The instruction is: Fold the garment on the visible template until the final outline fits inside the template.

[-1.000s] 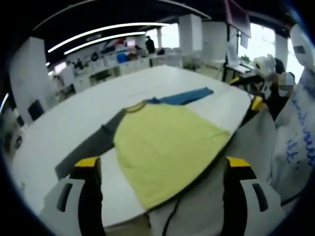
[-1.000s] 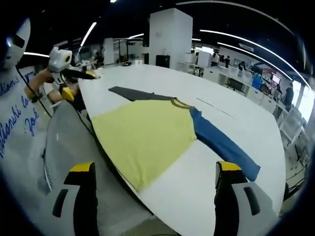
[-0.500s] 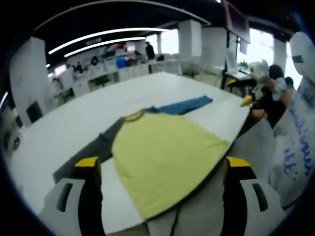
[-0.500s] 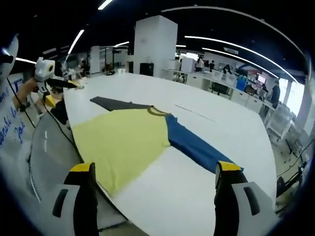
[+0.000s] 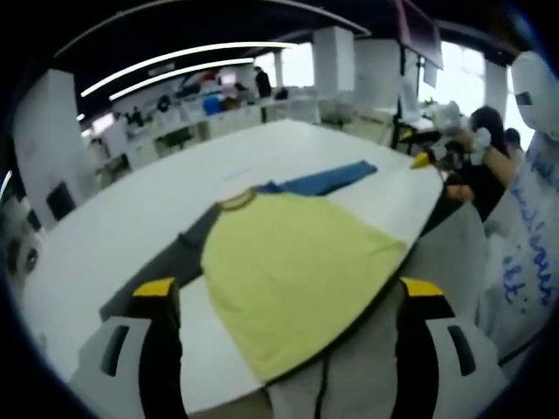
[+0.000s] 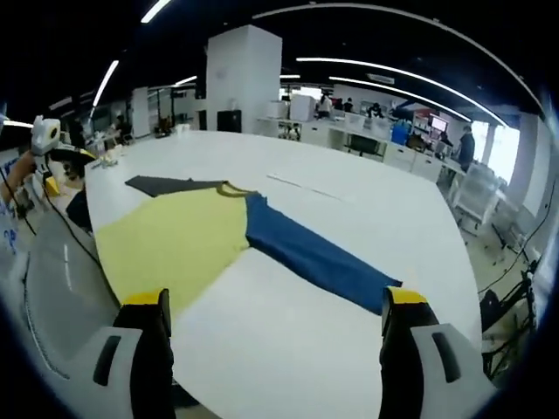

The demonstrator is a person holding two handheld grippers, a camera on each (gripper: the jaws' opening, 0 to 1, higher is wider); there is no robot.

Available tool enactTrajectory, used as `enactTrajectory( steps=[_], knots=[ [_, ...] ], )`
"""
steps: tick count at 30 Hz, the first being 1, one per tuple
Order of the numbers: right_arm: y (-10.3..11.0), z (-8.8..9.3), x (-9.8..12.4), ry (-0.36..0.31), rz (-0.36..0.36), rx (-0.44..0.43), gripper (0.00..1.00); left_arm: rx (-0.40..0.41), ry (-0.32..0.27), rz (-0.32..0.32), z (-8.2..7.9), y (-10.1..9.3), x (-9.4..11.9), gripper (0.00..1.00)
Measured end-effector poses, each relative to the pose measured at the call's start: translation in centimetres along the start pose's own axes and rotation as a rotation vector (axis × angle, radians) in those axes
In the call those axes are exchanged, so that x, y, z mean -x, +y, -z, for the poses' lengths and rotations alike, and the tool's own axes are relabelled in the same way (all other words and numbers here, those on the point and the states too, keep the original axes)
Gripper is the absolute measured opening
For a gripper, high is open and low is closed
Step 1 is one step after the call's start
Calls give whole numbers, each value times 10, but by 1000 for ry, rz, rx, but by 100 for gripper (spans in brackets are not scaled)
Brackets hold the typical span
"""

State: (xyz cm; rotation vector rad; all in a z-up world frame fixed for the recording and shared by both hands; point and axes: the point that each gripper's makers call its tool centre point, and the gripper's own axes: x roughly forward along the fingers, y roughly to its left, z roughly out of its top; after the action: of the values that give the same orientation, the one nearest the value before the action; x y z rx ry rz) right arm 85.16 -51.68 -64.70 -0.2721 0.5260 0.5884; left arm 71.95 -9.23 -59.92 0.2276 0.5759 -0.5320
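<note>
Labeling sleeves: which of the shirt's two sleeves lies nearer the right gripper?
The blue sleeve: it stretches toward the right gripper, while the dark grey sleeve lies on the yellow body's far side.

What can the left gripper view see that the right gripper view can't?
The left gripper view alone shows windows. The right gripper view alone shows a big white pillar and the blue sleeve's whole length. Both share the shirt lying flat on the white table, with yellow body, grey sleeve, blue sleeve, and open fingers.
</note>
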Motion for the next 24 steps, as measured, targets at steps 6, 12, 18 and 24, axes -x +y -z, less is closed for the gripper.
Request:
enactTrajectory(
  steps=[6, 12, 18, 24],
  knots=[
    [-30, -3, -8, -10, 28, -35, 95, 8, -5, -2, -5, 2, 0, 98],
    [-66, -1, -23, 10, 72, -61, 91, -5, 10, 6, -7, -1, 2, 99],
    [-88, 13, -42, 61, 89, -101, 81, 5, 35, 9, -2, -3, 1, 99],
    [-100, 16, -55, 74, 114, -152, 76, 25, 43, -4, 2, 0, 3, 98]
  ],
)
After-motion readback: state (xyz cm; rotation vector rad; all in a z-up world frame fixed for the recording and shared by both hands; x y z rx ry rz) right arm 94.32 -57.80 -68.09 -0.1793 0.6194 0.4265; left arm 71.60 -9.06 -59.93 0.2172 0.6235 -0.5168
